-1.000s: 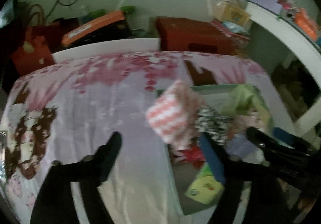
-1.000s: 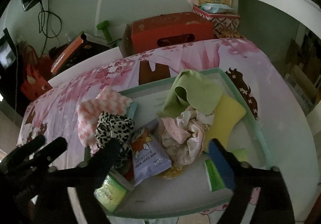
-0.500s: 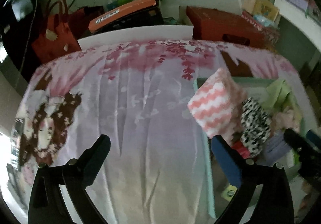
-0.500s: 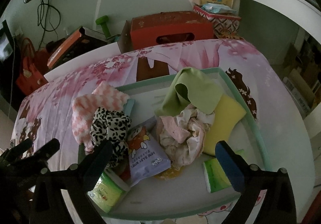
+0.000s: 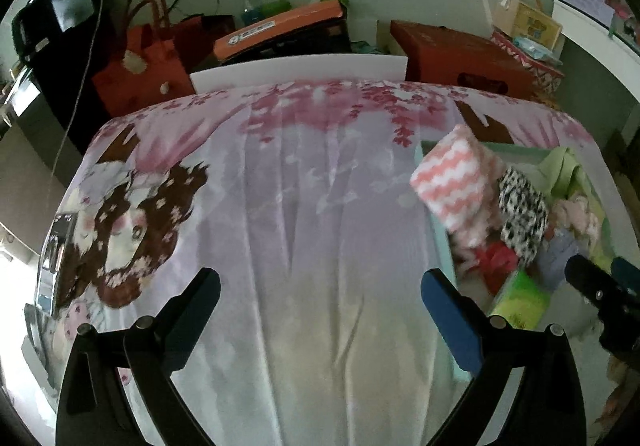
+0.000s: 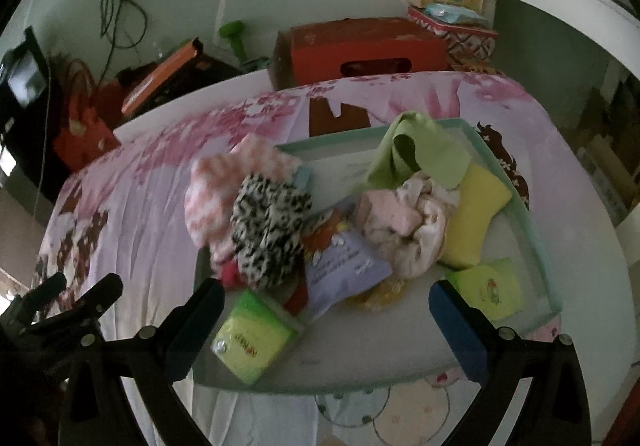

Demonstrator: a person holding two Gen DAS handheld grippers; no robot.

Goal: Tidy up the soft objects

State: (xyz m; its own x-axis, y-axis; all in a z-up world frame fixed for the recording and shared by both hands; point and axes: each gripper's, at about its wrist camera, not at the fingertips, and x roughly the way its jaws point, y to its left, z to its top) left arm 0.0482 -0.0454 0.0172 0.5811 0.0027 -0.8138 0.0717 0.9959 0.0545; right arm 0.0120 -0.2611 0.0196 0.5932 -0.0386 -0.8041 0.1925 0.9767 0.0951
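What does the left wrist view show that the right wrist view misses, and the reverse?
Left wrist only: the cartoon girl print on the bedsheet, beneath the open left tool.
Right wrist only: the yellow sponge and the tray's right rim, past the open right tool.
Both: the pink zigzag towel, the leopard-print cloth, the green cloth.

Pink-and-white zigzag cloth (image 6: 224,190) and leopard-print cloth (image 6: 268,230) drape the tray's (image 6: 536,242) left edge.

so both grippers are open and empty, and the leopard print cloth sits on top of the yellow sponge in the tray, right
Not quite. In the right wrist view the leopard print cloth lies against the pink striped towel, well apart from the yellow sponge. The left gripper and right gripper are indeed open and empty.
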